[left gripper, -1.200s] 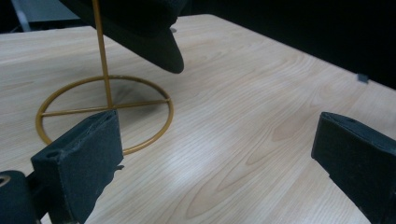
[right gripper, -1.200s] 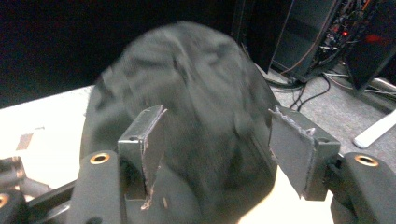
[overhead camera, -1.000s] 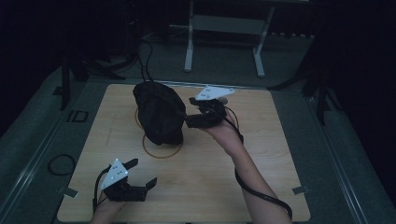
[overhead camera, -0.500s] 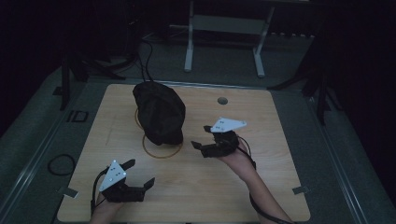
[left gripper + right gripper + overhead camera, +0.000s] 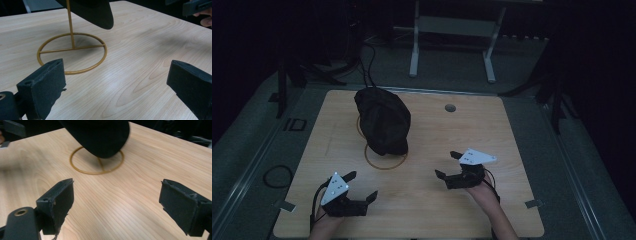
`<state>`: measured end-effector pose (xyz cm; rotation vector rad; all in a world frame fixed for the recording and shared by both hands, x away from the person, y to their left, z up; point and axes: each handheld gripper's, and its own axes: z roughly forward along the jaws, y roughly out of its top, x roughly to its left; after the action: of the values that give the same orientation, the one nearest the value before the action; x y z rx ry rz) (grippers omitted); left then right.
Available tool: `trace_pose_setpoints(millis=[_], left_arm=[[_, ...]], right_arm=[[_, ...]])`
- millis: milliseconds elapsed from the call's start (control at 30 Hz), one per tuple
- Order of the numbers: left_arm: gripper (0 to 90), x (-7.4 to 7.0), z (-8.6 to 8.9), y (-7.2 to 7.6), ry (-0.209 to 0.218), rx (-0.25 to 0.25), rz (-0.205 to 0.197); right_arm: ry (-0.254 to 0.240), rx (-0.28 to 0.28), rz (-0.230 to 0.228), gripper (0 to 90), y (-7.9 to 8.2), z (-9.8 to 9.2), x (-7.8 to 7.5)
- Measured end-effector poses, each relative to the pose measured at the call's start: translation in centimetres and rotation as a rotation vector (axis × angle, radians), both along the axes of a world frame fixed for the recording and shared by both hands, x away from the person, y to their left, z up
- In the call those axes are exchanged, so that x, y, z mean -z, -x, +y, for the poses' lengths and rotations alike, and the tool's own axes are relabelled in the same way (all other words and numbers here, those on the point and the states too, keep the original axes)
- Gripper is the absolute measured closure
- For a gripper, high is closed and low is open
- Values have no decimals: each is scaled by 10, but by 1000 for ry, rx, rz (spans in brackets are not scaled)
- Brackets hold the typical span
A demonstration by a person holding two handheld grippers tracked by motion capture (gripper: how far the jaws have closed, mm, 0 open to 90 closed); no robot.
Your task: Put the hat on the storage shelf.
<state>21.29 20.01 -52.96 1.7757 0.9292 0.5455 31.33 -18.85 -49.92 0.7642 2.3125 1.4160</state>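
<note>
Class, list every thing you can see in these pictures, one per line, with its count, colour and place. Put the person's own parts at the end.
Black fabric cap: one, black, sitting on top of the stand at the far left of the table.
Gold wire stand with ring base: one, gold, upright under the cap, its ring flat on the table.
Light wooden table: one, pale wood, centre of the high view.
Round grommet hole: one, grey, far edge of the table.
White metal frame: one, white, on the floor beyond the table.
Left gripper: one, black with grey plate, near left, open, nothing between its jaws.
Right gripper: one, black with grey plate, near right, jaws just opened, nothing between them.
</note>
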Motion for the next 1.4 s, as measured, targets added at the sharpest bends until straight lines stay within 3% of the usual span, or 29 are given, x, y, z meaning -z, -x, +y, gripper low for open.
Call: trace_pose_setpoints(millis=[267, 500, 1000, 1400], left_arm=[[24, 0, -1, 0, -2, 1, 2], [24, 2, -2, -1, -7, 4, 11], [24, 5, -2, -1, -16, 9, 20], [24, 4, -3, 0, -16, 9, 22]], right_arm=[[-9, 84, -2, 125, 6, -30, 17], [-1, 146, 26, 125, 10, -56, 30], [18, 189, 40, 132, 23, -87, 44], [1, 245, 52, 138, 27, -107, 49]])
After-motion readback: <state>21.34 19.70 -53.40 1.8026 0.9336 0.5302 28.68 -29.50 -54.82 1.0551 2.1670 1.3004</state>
